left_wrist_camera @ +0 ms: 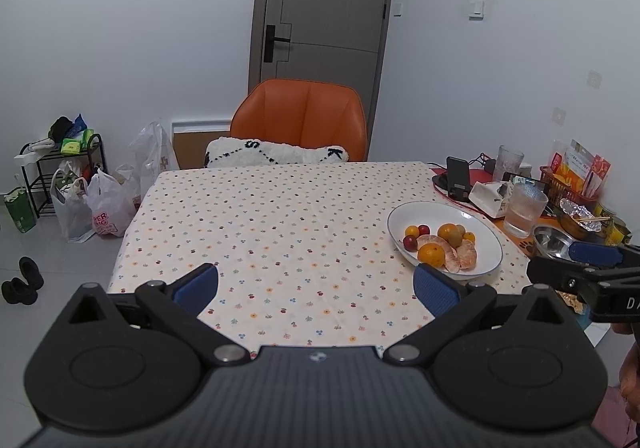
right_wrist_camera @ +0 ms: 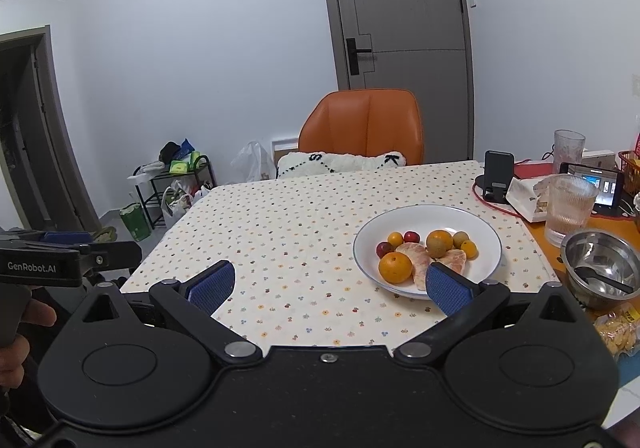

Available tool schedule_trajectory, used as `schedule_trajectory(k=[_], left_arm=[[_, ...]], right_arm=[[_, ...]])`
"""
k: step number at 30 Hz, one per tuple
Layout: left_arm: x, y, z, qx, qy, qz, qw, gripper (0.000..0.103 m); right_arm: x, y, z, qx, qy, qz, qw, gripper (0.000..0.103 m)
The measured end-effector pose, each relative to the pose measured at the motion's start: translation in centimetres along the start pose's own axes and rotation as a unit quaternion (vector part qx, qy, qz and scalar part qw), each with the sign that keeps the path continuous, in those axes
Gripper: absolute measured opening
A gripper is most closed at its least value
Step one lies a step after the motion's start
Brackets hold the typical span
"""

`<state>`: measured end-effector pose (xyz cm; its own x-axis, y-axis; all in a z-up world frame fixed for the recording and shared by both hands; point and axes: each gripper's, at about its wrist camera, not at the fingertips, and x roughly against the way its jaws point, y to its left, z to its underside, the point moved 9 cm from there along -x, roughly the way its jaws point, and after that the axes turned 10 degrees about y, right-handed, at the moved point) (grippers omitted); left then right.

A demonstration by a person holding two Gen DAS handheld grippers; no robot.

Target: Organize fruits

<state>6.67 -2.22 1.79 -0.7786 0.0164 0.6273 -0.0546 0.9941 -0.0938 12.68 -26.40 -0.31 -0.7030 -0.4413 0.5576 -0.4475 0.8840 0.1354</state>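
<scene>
Both claws, left and right, hang released above the bench; the fruit plate sits ahead-right, perhaps just under the right's fingertip.

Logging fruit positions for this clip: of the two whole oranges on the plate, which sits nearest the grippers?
The front-left orange, at the plate's near edge beside the peeled segments. The other orange lies farther back, against a green fruit.

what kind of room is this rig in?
Most likely a home dining corner: a table under a flowered cloth with a plate of fruit, an orange chair pushed up to it, and a shoe rack and shopping bags by the wall.
</scene>
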Motion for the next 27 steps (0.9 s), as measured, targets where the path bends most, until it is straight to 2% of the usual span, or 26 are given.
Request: schedule_trajectory(k=[27], left_arm=[[0.04,-0.51,-0.09,-0.007,0.000,0.000,1.0000,0.103]], right_arm=[[0.26,-0.57,0.05,-0.010,-0.004,0.001,1.000,0.103]])
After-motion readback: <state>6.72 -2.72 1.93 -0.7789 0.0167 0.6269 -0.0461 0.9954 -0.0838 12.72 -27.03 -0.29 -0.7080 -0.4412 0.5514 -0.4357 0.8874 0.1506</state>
